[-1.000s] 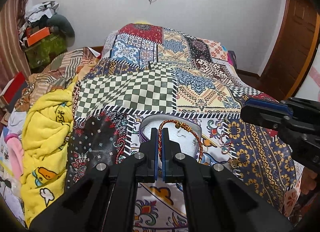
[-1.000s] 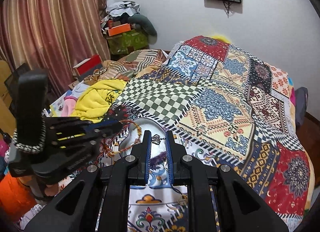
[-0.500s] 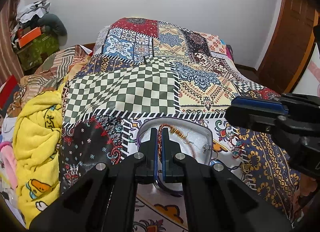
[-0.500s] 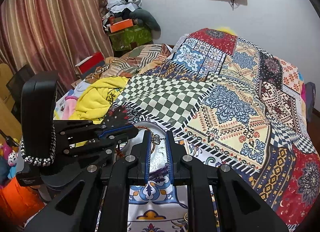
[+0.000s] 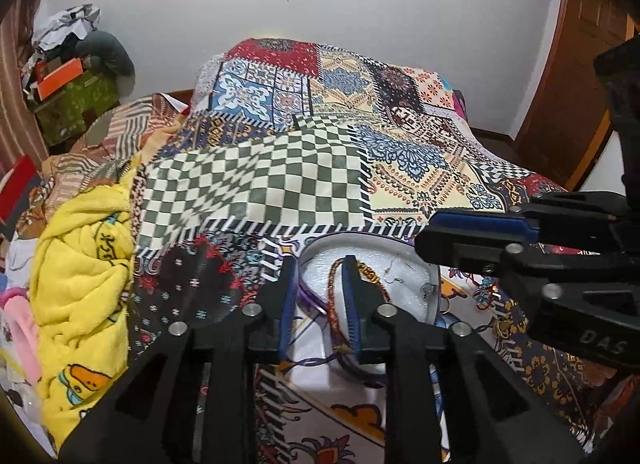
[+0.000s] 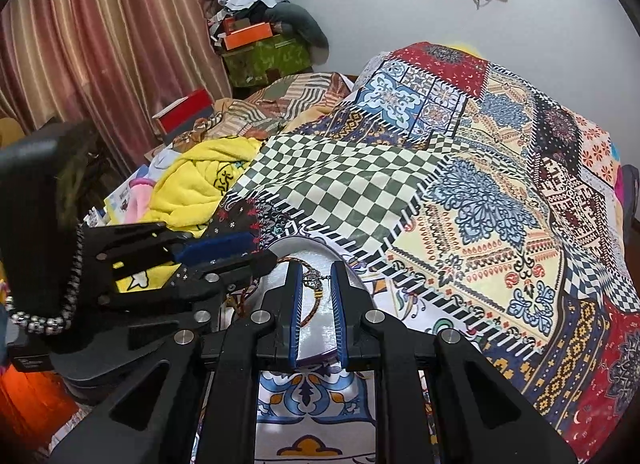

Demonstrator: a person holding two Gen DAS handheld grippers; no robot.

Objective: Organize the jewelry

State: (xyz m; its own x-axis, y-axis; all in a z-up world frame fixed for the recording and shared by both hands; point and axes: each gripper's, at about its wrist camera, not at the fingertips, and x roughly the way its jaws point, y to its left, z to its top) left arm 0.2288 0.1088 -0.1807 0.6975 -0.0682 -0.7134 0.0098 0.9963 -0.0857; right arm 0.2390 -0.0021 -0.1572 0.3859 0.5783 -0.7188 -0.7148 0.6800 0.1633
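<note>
**A:** Jewelry first: where is it all?

**B:** Nearly all of it is in one tray on the bed. The biggest thing in view is a patchwork quilt (image 5: 272, 184) covering the bed. A crumpled yellow blanket (image 5: 80, 264) lies along its left edge.

**A:** And the tongs?

**B:** The left gripper (image 5: 320, 296) is spread wide, with its tips low over the near left part of the tray. The right gripper (image 6: 316, 284) comes in from the right and hangs over the tray's right edge. Its fingers are only a narrow gap apart, and I see nothing pinched between them.

**A:** Describe the tray.

**B:** It is a white tray (image 5: 316, 264) with a rounded shape and a purple rim. It rests on the quilt just in front of the green checked patch.

**A:** What's in it?

**B:** A red and gold cord bracelet (image 5: 331, 304) loops across the white bottom. Its near end hangs over the tray's near rim. One strand runs through the left gripper's open gap, close against the inner face of its right finger. Neither finger is squeezing it.

**A:** Anything else?

**B:** A black and white beaded band (image 6: 40, 320) is wrapped round the body of the left gripper, away from the tray. A small silver charm (image 5: 426, 290) lies in the tray near the right rim. From the right wrist camera it appears between that gripper's tips. From the left wrist camera it lies below them. A thin wire ear hook (image 5: 390, 268) lies just beyond the bracelet's gold beads
</note>
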